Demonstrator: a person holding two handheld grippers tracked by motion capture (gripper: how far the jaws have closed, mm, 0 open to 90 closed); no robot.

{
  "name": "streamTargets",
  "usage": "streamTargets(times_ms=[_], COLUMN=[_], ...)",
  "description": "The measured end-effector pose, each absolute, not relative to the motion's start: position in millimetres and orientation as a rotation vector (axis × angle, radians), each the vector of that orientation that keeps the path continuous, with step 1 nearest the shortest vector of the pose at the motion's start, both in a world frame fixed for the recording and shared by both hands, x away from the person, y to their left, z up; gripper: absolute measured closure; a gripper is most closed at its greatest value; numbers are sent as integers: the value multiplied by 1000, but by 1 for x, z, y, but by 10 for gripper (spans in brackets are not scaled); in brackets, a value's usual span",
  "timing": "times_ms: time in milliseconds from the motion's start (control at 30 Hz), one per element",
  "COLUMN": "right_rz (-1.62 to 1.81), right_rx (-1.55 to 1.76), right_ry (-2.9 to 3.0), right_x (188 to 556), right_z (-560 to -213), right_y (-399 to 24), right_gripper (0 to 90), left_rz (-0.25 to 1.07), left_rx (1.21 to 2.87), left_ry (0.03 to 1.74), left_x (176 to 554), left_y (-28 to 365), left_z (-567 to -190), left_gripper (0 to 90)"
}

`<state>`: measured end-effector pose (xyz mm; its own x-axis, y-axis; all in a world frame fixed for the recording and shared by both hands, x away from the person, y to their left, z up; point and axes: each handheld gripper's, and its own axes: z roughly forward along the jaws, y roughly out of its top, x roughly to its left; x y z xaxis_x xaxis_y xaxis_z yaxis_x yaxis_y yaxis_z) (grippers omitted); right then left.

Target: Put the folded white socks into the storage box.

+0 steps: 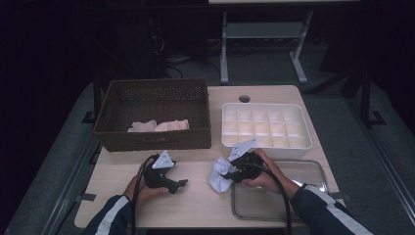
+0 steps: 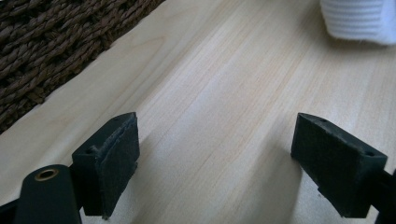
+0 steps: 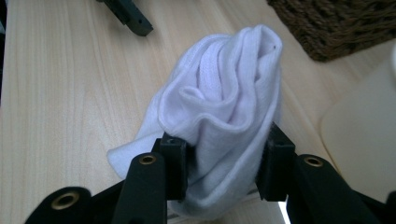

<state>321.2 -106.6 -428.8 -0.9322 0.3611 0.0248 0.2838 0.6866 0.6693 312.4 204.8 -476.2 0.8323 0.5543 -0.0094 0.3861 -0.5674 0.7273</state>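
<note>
Right claw (image 3: 224, 156) grips the white sock (image 3: 224, 107) between its pads; left claw (image 2: 215, 163) gapes wide, empty

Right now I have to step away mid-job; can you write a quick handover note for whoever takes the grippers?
Left gripper: open, nothing between its jaws, low over the table in front of the wicker basket.
Right gripper: shut on a bunched white sock, near the clear tray.
Basket holds pale fabric pieces.
White compartment organizer looks empty.
Done: sock picked up. Left: likely placing it in a compartment; destination not certain.
</note>
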Motion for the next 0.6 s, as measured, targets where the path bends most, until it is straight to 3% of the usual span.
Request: streamTargets(times_ms=[600], right_rz=[1055], right_rx=[704], right_ry=[2633], right_x=[323], right_z=[-383], right_y=[-152], right_gripper=[605], left_rz=[284], left_rx=[2253], left_ry=[664], left_x=[319], left_y=[200], left_z=[-476], left_gripper=[144])
